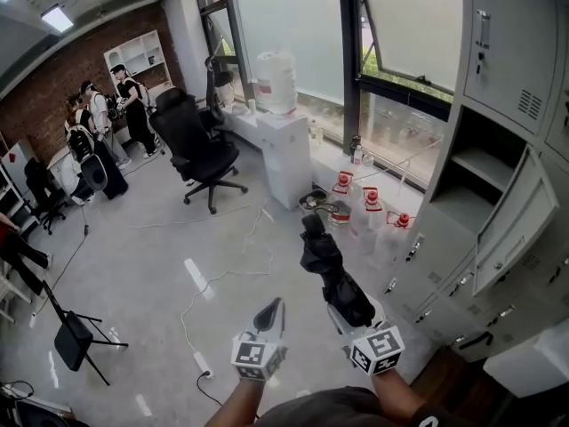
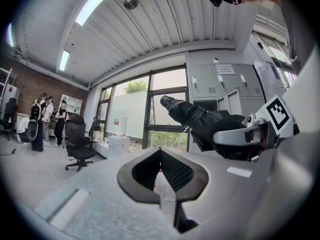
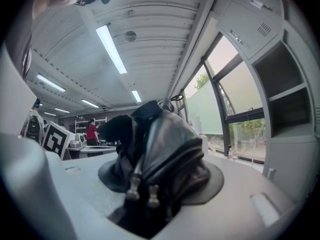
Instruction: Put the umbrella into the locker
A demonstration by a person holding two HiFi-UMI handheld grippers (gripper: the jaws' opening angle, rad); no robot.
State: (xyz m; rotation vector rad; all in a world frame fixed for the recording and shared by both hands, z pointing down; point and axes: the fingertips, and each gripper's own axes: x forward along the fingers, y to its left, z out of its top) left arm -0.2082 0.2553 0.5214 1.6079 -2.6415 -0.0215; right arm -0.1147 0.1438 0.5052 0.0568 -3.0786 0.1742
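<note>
We are clamping the folded umbrella (image 3: 161, 143) between the jaws of the right gripper (image 3: 159, 186) — those of the left gripper (image 2: 161, 156) are meeting on nothing — and the open locker (image 1: 485, 164) is waiting ahead-right, so the placing remains.

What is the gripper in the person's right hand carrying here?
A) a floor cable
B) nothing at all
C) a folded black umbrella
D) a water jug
C: the right gripper is closed on a folded black umbrella, whose bunched fabric fills the gap between its jaws in the right gripper view.
</note>
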